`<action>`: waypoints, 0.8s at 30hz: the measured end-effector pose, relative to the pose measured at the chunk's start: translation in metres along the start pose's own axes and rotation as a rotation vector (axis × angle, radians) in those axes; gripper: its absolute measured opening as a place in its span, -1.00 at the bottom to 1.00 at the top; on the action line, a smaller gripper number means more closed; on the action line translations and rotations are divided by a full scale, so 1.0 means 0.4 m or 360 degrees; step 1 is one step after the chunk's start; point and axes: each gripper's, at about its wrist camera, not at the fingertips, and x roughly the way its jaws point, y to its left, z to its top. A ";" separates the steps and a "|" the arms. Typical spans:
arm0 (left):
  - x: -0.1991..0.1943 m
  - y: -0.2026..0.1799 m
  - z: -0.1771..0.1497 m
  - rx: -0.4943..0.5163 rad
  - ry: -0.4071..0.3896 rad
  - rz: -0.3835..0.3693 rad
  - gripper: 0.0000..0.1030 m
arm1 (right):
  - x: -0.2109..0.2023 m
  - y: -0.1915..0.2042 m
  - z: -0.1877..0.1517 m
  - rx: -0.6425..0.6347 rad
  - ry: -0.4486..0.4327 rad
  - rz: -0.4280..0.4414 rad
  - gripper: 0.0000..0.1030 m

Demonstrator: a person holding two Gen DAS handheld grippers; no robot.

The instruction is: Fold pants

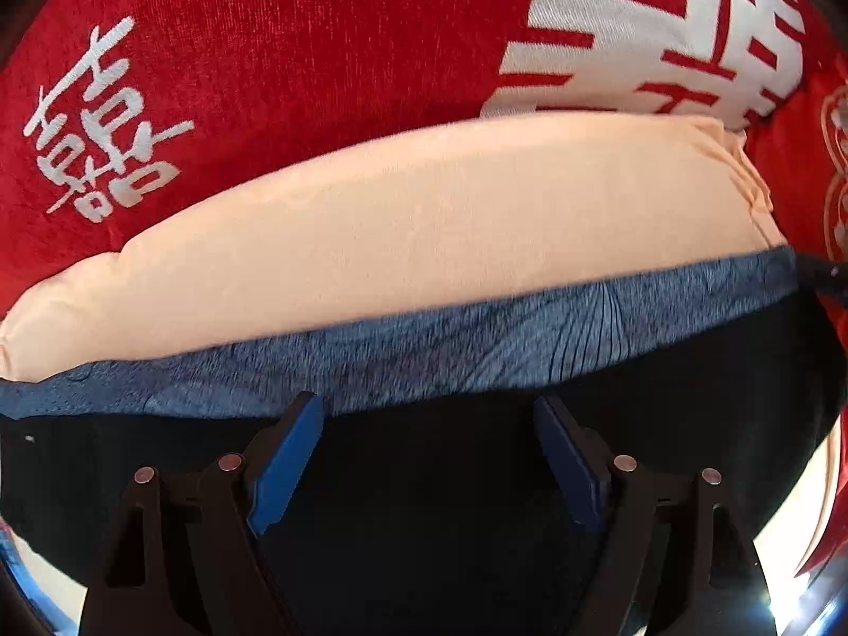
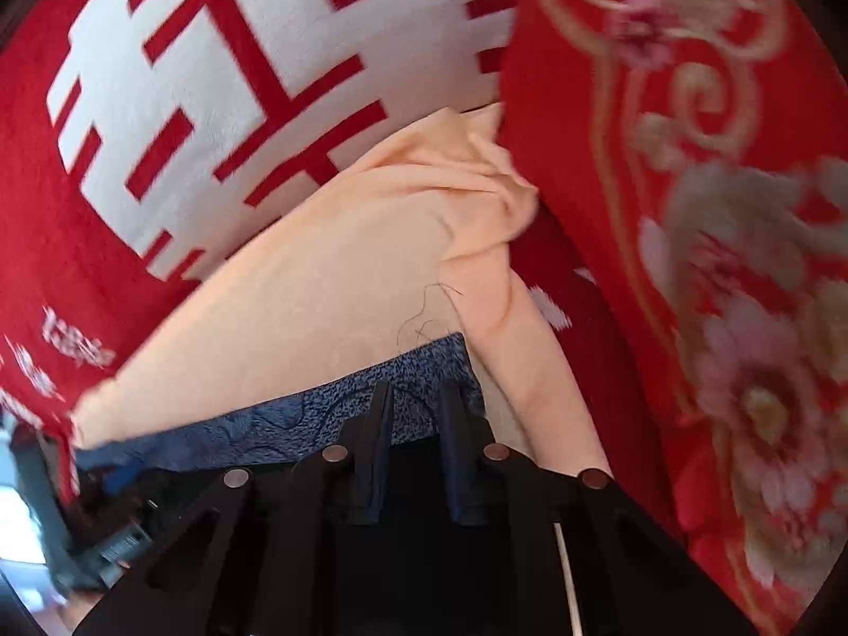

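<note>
The left gripper (image 1: pixel 429 456) is pointing steeply down with its blue-padded fingers (image 1: pixel 283 464) standing wide apart and nothing clamped between them. Below and between them a dark, nearly black cloth (image 1: pixel 424 530) is lying, too dark to tell apart clearly. Just beyond its far edge a blue patterned fabric (image 1: pixel 477 344) is running as a band from left to right, and a peach-coloured garment (image 1: pixel 424 222), apparently the pants, is lying lengthwise beyond it, touching the band. Everything is resting on a red blanket (image 1: pixel 291 53) bearing a white embroidered character at the far left and a big white panel with red strokes (image 1: pixel 609 16) at the far right.

The right gripper (image 2: pixel 416 403) is hanging over the right end of the same garment (image 2: pixel 318 291), where the cloth is bunching into creases. Its fingers are standing a narrow gap apart, tips over the blue band (image 2: pixel 297 418), gripping nothing visible. At the right a red flowered cover (image 2: pixel 715 212) is lying, blurred.
</note>
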 end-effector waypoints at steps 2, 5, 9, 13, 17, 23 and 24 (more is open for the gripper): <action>-0.015 0.006 -0.014 -0.0014 0.0020 0.0009 0.60 | -0.027 0.000 -0.030 0.0027 0.0024 0.0064 -0.37; -0.040 0.015 -0.048 -0.0044 0.0049 0.0018 0.60 | -0.056 0.003 -0.111 0.0078 0.0108 0.0214 -0.09; -0.073 0.027 -0.106 -0.0058 0.0055 -0.0015 0.60 | -0.051 0.032 -0.222 0.0126 0.0246 0.0324 -0.08; -0.095 0.050 -0.166 -0.0077 0.0069 -0.0074 0.60 | -0.027 0.074 -0.336 0.0185 0.0344 0.0354 -0.06; -0.119 0.093 -0.218 -0.0098 0.0061 -0.0151 0.60 | -0.006 0.150 -0.396 0.0197 0.0392 0.0344 -0.02; -0.149 0.224 -0.263 -0.0080 0.0091 -0.0184 0.60 | 0.024 0.314 -0.476 0.0184 0.0421 0.0375 0.19; -0.159 0.264 -0.273 -0.0083 0.0096 -0.0176 0.60 | 0.033 0.339 -0.491 0.0189 0.0433 0.0386 0.19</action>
